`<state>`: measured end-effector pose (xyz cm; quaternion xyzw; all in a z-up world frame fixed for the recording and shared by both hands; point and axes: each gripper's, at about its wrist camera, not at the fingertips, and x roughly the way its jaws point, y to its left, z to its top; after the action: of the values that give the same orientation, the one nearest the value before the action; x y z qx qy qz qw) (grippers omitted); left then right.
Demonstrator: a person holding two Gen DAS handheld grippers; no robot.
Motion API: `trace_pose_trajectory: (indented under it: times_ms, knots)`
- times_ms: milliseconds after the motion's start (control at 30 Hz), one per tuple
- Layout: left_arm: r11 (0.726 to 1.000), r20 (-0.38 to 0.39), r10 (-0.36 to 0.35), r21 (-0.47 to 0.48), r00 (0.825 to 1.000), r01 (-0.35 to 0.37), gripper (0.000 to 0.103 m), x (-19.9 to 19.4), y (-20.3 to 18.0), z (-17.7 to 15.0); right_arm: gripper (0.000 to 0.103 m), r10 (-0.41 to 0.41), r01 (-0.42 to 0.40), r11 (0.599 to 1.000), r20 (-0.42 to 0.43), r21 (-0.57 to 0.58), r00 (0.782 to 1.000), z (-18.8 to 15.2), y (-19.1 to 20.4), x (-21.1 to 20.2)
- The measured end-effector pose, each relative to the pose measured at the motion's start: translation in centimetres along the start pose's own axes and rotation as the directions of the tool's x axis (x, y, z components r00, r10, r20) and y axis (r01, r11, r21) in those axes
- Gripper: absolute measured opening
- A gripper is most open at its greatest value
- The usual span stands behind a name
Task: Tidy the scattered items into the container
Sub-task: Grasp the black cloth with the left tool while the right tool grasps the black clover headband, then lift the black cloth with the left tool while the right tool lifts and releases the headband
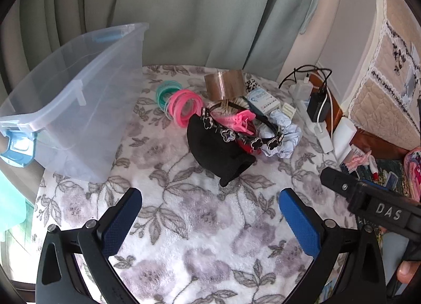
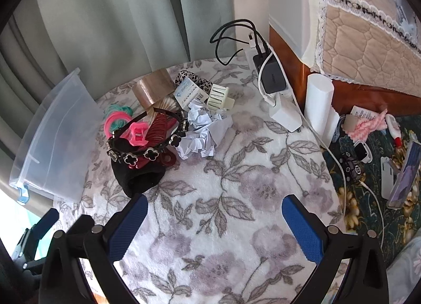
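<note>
Left wrist view:
Container: clear plastic storage bin w/ blue latches point(image 1: 79, 99), lidless, at left edge of the floral-cloth surface point(image 1: 200, 238); looks empty, but walls are translucent, so not certain.
Items: heaped mid-surface, right of bin, apart from it.
Black knit fabric piece point(image 1: 218, 151): soft, light, limp; pinch a fold at its near edge.
Black headband w/ clover ornaments point(image 1: 236, 133): lies across fabric piece; stiff, springy arc, thin; grip band between ornaments.
Pink plastic hair claw point(image 1: 240, 121): hard, light, may slip; grip across body.
Pink and teal coil hair ties point(image 1: 179, 104): elastic, loose bundle; may scatter.
Brown tape roll point(image 1: 227, 85): rigid, upright, heaviest here (est.); grip through wall.
Left gripper point(image 1: 208, 222): fingers spread wide, released, holding nothing, above bare cloth.

Right wrist view:
Crumpled white paper point(image 2: 202, 130): very light, crushable; any grip OK.
Small cream plastic grille piece point(image 2: 219, 96): hard; beside the paper.
Right gripper point(image 2: 215, 227): fingers spread, released, nothing held.
Stage: items outside bin.
</note>
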<state>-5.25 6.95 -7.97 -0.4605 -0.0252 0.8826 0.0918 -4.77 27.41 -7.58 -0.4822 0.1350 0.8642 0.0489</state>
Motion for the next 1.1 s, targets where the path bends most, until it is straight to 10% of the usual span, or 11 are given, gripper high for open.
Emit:
trace_pose_trajectory:
  times_ms: [333, 600, 767, 1100]
  knots:
    - [0.998, -0.037, 0.063, -0.01, 0.997, -0.063, 0.1, 6.1, 0.0, 0.9, 0.09, 0.211, -0.204, 0.975, -0.073, 0.092, 0.975, 2.3, 0.2, 5.4]
    - [0.998, -0.053, 0.064, 0.003, 0.997, -0.064, 0.063, 9.2, 0.5, 1.0, 0.079, 0.346, -0.331, 0.931, -0.08, 0.157, 0.935, 3.6, 2.2, 8.6]
    - [0.999, -0.049, 0.038, 0.001, 0.998, -0.038, 0.039, 9.5, 1.0, 0.8, 0.048, 0.384, -0.362, 0.905, -0.063, 0.224, 0.921, 3.6, 2.4, 10.2]
    - [0.999, -0.02, -0.012, -0.042, 1.0, 0.011, 0.018, 8.6, 2.3, 1.1, 0.023, 0.471, -0.435, 0.832, -0.021, 0.345, 0.882, 3.3, 0.9, 9.8]
